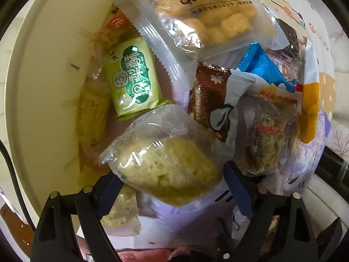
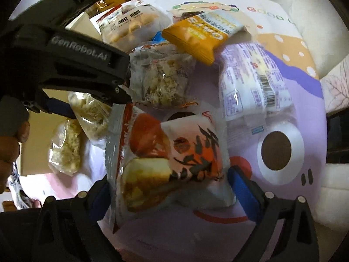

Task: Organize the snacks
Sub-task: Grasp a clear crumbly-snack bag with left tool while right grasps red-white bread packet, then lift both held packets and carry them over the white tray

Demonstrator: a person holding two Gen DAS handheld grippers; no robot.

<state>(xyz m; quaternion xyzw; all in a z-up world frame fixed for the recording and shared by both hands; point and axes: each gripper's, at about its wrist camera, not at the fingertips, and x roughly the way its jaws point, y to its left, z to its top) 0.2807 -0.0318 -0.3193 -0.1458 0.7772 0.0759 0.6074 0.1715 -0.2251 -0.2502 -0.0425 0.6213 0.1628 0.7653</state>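
A pair of hand-held grippers comes down over a heap of wrapped snacks spread on a cartoon-printed cloth point(image 2: 301, 100), each lined up on one packet, apparently to lift it out for sorting. The left gripper point(image 1: 172, 187) has its blue-padded fingers point(image 1: 237, 187) on either side of a clear bag of pale puffed snack point(image 1: 165, 166); the fingers look to touch the wrapper's edges, but whether they press it cannot be told. Beyond its fingertips lie a green packet point(image 1: 133, 78) and a clear bag of golden biscuits point(image 1: 205, 15), both overlapping the inside of a cream-walled container point(image 1: 50, 65), whose floor is mostly hidden. The right gripper point(image 2: 168, 187) stands open around a red-and-white bun packet point(image 2: 172, 161), one finger point(image 2: 244, 192) just clear of its side. Ahead of those fingers lie an orange oat packet point(image 2: 202, 35) and a purple-printed bag point(image 2: 250, 78), still loose on the cloth.
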